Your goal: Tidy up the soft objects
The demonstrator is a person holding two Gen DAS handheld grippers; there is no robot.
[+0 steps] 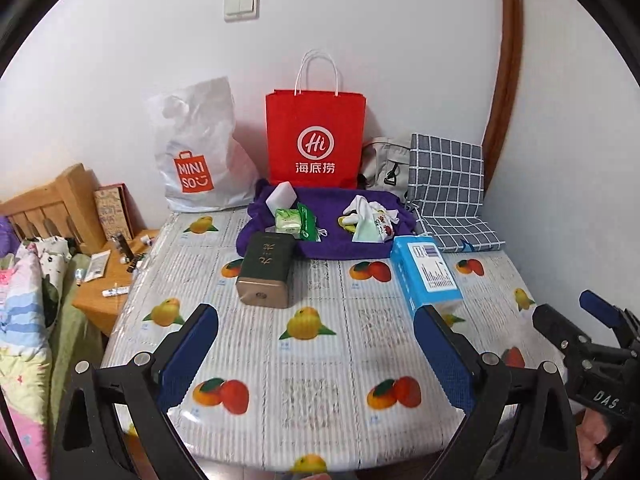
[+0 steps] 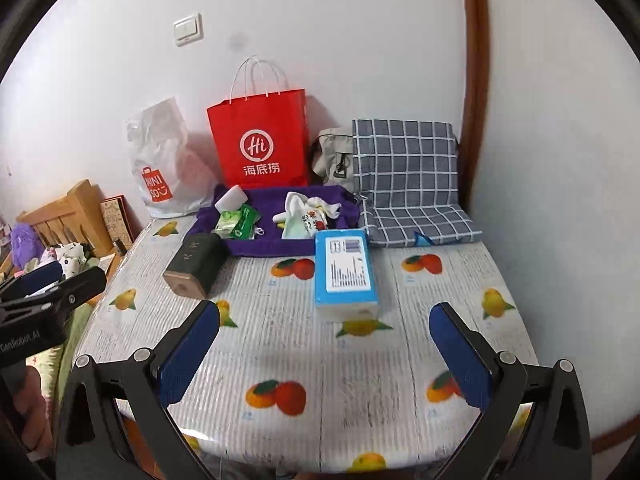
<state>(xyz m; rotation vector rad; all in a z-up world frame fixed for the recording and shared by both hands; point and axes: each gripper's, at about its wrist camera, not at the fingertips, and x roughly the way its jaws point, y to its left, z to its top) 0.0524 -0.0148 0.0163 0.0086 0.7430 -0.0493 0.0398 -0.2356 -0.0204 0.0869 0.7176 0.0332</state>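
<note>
A purple cloth tray sits at the back of the table. In it lie a white sponge, green tissue packs and a heap of white socks and small cloths. A blue tissue pack and a dark green tin lie in front of the tray. My left gripper is open and empty above the near table. My right gripper is open and empty, and also shows at the left wrist view's right edge.
A red paper bag, a white Miniso bag, a beige bag and a grey checked cushion stand against the wall. A wooden nightstand and bedding are at the left.
</note>
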